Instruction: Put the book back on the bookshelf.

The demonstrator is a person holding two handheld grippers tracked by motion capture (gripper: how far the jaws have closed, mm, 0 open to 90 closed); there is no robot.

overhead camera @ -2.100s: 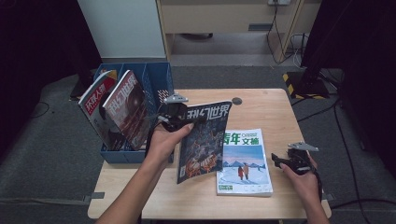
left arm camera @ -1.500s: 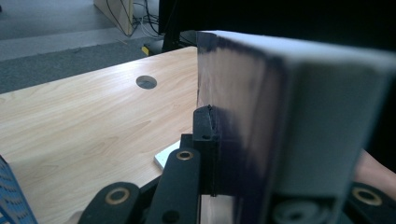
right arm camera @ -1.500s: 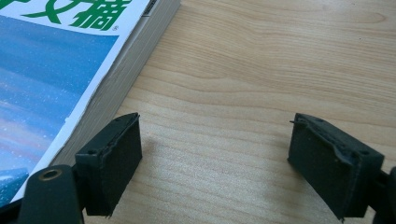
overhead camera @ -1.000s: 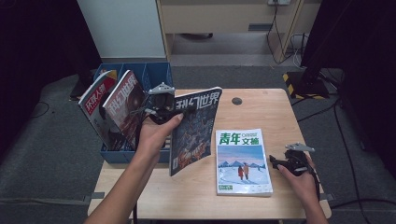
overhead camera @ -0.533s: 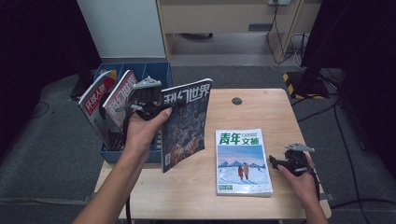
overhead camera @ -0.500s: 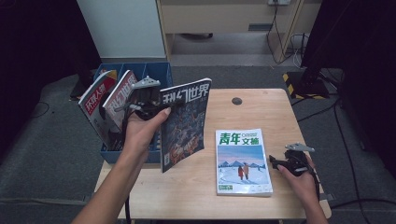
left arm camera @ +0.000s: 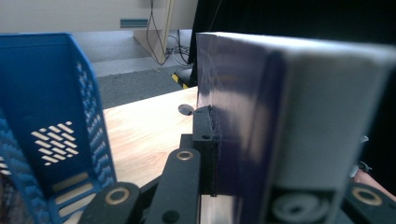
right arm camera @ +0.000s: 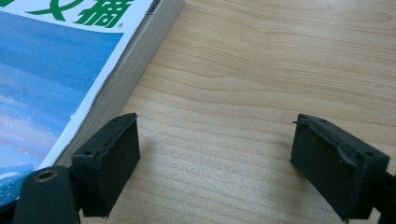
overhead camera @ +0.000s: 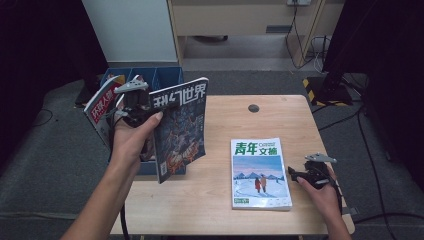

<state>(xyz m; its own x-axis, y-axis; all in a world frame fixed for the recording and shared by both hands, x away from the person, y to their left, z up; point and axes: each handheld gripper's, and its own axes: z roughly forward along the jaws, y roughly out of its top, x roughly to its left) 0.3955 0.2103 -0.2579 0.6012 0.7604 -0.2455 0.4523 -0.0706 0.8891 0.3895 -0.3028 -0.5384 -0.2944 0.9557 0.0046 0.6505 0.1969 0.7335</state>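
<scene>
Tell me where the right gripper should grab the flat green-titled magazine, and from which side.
Grip the green-titled magazine at its right edge, coming in level from the right. It lies flat on the wooden table, and the right gripper sits open just beside that thick edge.

"幻世界" on the held magazine (overhead camera: 181, 130) — "青年文摘" on the flat magazine (overhead camera: 260, 172).

A light wooden table (overhead camera: 225, 120) stands on grey carpet (overhead camera: 55, 165). Behind it are a white panel (overhead camera: 130, 30), a beige cabinet (overhead camera: 240, 17) and trailing cables (overhead camera: 312, 47).
</scene>
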